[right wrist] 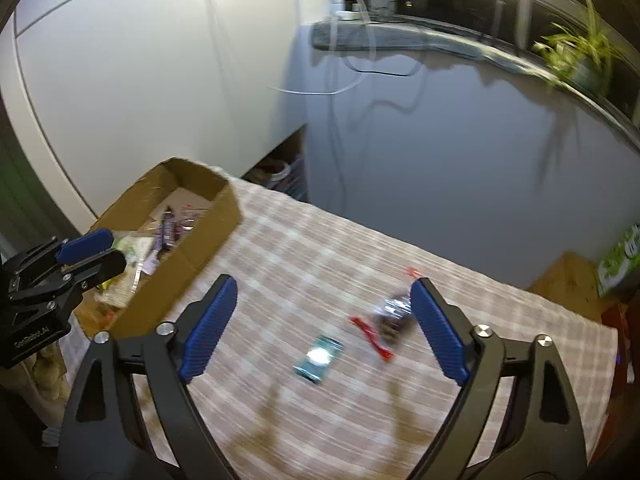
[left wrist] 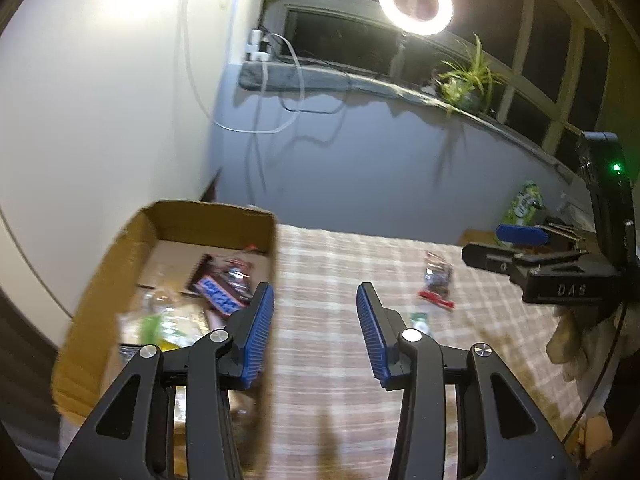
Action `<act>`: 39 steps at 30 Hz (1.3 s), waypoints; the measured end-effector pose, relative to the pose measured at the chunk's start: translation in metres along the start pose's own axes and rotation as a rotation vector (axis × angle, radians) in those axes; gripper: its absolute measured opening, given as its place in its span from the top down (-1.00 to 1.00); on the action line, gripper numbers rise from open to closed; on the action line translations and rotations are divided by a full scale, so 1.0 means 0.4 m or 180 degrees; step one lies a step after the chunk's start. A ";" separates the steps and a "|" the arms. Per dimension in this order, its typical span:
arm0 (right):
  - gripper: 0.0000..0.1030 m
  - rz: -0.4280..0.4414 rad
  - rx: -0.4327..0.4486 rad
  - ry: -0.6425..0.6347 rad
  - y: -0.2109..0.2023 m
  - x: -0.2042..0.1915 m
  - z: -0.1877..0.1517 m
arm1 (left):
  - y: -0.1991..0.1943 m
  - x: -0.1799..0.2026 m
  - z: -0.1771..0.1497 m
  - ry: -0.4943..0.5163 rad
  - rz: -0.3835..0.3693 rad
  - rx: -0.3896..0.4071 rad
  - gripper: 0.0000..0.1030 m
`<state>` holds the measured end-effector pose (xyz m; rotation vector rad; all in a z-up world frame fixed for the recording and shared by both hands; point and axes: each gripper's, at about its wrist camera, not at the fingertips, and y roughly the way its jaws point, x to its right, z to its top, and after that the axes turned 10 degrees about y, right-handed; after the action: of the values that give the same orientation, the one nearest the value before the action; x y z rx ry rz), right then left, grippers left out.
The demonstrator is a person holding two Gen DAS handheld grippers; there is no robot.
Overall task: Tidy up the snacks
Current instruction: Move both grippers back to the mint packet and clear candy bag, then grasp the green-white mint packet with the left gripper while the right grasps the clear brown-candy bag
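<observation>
Snack packet [right wrist: 318, 358] lies flat on tablecloth [right wrist: 360, 264], long axis diagonal.

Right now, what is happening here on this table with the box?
A person holds two grippers and is sorting snacks into the cardboard box, which already contains several packets. Both the left gripper and the right gripper are open and empty. Two snacks lie on the checked tablecloth: a small teal packet and a clear packet with red edges.

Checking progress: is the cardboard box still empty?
No. The cardboard box already holds several snack packets, visible in both wrist views.
</observation>
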<state>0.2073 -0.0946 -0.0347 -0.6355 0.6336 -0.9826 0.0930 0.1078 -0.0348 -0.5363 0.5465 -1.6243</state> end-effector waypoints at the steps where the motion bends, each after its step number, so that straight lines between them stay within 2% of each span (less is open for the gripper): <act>1: -0.77 -0.0032 -0.0001 0.0035 -0.004 0.023 -0.005 | 0.009 0.018 -0.001 0.0035 -0.0036 -0.0025 0.19; 9: -0.77 0.0008 -0.0081 0.0144 0.002 0.135 -0.050 | 0.066 0.124 -0.021 0.0188 -0.0294 -0.0204 0.19; 21: -0.76 0.0130 -0.0381 0.0699 0.125 0.219 -0.056 | 0.189 0.237 -0.050 0.0311 -0.0588 -0.0549 0.19; 24: -0.66 0.0115 -0.0440 0.0731 0.155 0.217 -0.053 | 0.217 0.247 -0.052 0.0295 -0.0647 -0.0620 0.19; 28: -0.65 0.0161 -0.0547 0.0869 0.191 0.223 -0.048 | 0.256 0.256 -0.059 0.0247 -0.0718 -0.0717 0.19; 31: -0.51 0.0180 -0.0622 0.0976 0.219 0.230 -0.042 | 0.279 0.261 -0.059 0.0228 -0.0751 -0.0763 0.19; 39: -0.28 0.0126 -0.0738 0.1005 0.270 0.220 -0.032 | 0.317 0.269 -0.056 0.0226 -0.0708 -0.0794 0.19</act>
<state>0.2930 -0.1310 -0.1392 -0.6736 1.0467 -0.9890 0.1643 -0.0117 -0.1283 -0.7476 0.7707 -1.8022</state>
